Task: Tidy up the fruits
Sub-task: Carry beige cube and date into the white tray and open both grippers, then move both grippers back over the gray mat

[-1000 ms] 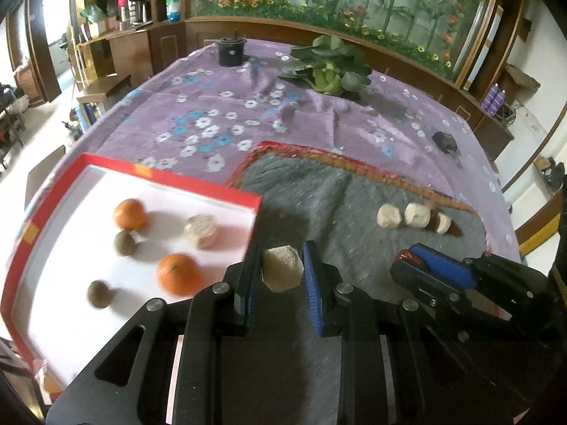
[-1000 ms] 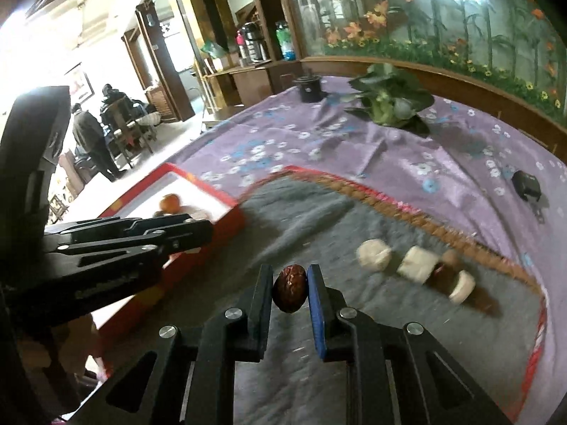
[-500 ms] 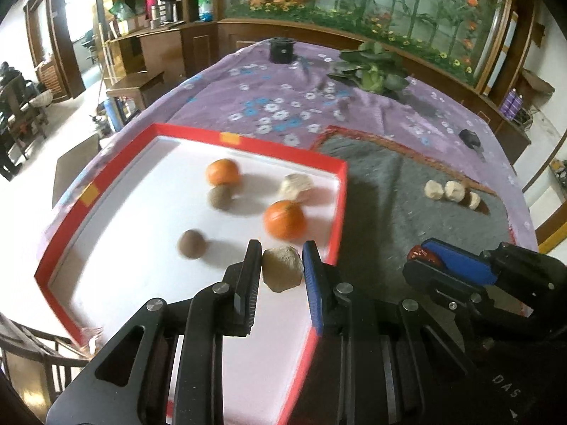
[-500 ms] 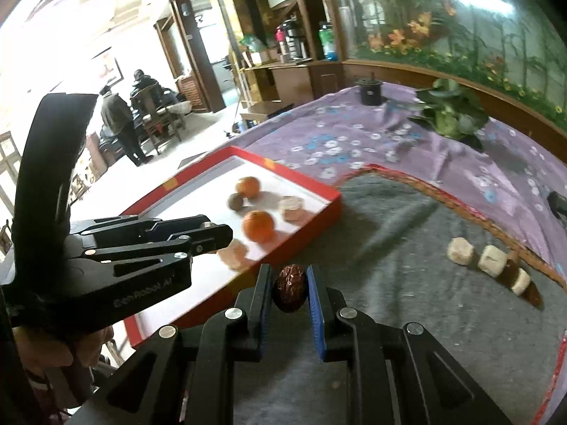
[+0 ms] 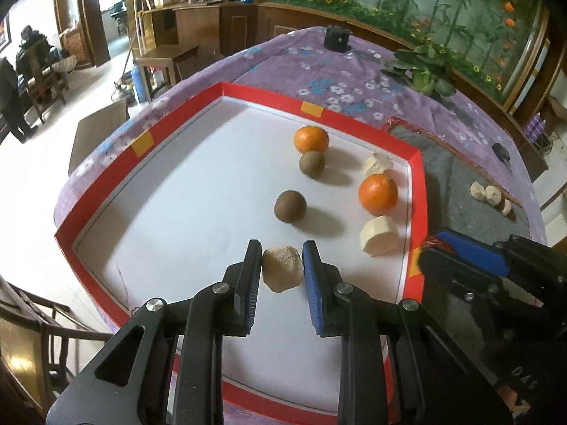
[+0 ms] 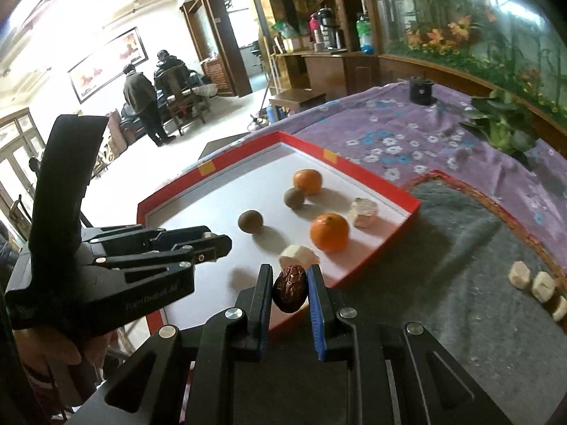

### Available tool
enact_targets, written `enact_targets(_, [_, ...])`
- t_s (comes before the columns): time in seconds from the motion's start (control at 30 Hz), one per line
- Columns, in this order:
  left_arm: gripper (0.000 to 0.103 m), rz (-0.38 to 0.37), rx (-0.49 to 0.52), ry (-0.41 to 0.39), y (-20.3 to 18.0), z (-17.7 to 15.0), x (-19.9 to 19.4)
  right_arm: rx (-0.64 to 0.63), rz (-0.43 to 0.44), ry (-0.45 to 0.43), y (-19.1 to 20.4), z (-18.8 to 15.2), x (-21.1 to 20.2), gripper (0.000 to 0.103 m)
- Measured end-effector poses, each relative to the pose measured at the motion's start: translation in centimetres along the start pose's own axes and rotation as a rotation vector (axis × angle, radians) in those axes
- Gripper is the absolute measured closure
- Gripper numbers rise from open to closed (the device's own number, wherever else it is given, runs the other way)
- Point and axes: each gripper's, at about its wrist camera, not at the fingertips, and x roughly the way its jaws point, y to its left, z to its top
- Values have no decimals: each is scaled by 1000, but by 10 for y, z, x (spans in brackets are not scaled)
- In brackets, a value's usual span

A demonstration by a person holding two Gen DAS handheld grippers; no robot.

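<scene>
My left gripper (image 5: pixel 282 265) is shut on a beige fruit chunk (image 5: pixel 282 268) and holds it over the near part of the red-rimmed white tray (image 5: pixel 269 94). In the tray lie two oranges (image 5: pixel 377 193), two brown round fruits (image 5: pixel 290 205) and two pale chunks (image 5: pixel 379 236). My right gripper (image 6: pixel 290 288) is shut on a wrinkled red date (image 6: pixel 290 288) above the tray's near rim (image 6: pixel 375 253). The left gripper (image 6: pixel 212 244) shows at left in the right wrist view.
Several pale chunks (image 5: pixel 490 196) lie in a row on the grey mat (image 6: pixel 443 283) to the right of the tray. A leafy green vegetable (image 5: pixel 423 71) and a black cup (image 5: pixel 337 38) sit on the purple flowered cloth behind. People stand in the room at far left.
Both grippers have moved left from the grey mat to the tray, each still holding its piece. The left gripper is now well over the tray's white floor.
</scene>
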Motion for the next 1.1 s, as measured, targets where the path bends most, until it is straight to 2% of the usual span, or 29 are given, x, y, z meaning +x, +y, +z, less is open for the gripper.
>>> enact_targets(0.13, [80, 3, -5, 8, 3, 0, 5, -18, 33, 25, 9, 2, 16, 84])
enact_targets(0.4, [80, 35, -2, 4, 5, 0, 10, -6, 43, 54, 11, 3, 47, 84])
enact_targets(0.67, [80, 51, -18, 18, 9, -1, 16, -32, 29, 44, 13, -1, 47, 83])
enact_targets(0.7, [77, 55, -19, 20, 9, -1, 16, -42, 23, 48, 14, -2, 46, 83])
enact_targets(0.77, [61, 60, -26, 18, 9, 0, 16, -39, 25, 48, 14, -2, 45, 81])
enact_targets(0.87, [51, 51, -37, 6, 10, 1, 12, -21, 28, 34, 11, -3, 39, 80])
enact_targets(1.1, [50, 63, -6, -16, -6, 5, 4, 1, 6, -34, 4, -5, 9, 75])
